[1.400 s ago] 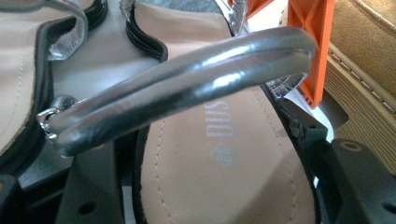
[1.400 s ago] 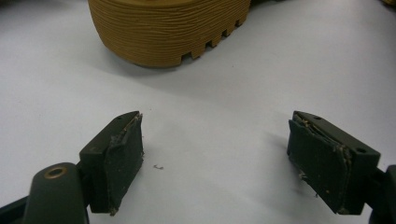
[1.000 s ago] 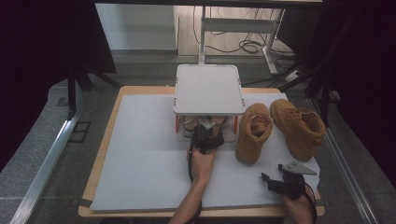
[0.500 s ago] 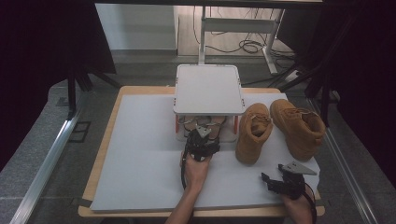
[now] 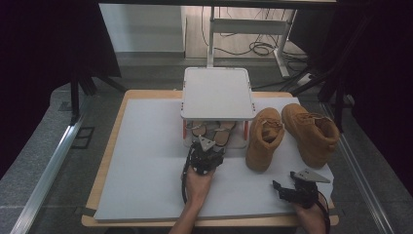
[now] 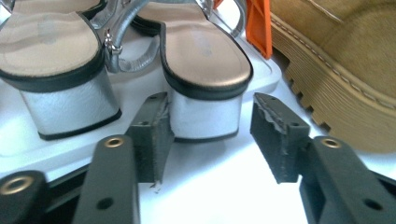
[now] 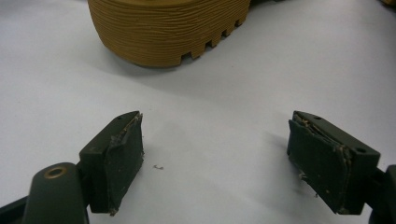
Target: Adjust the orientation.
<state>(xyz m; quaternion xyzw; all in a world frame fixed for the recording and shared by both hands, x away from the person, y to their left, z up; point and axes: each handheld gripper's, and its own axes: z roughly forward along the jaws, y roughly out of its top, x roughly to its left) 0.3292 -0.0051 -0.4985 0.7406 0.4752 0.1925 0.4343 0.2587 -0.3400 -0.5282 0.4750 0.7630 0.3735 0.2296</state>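
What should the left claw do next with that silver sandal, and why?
Probably ease back a little farther before closing again. The left claw has just been closing, but the sandal's silver heel lies beyond its fingertips, not between them, so nothing is gripped. Both sandals sit on the rack's lower shelf under the white top, and a boot stands close beside it.

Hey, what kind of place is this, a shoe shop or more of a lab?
Most likely a lab or recording workspace, not a shop. A white-topped table bears a small shoe rack and tan boots, with loose cables on the floor beyond and dark curtains at both sides.
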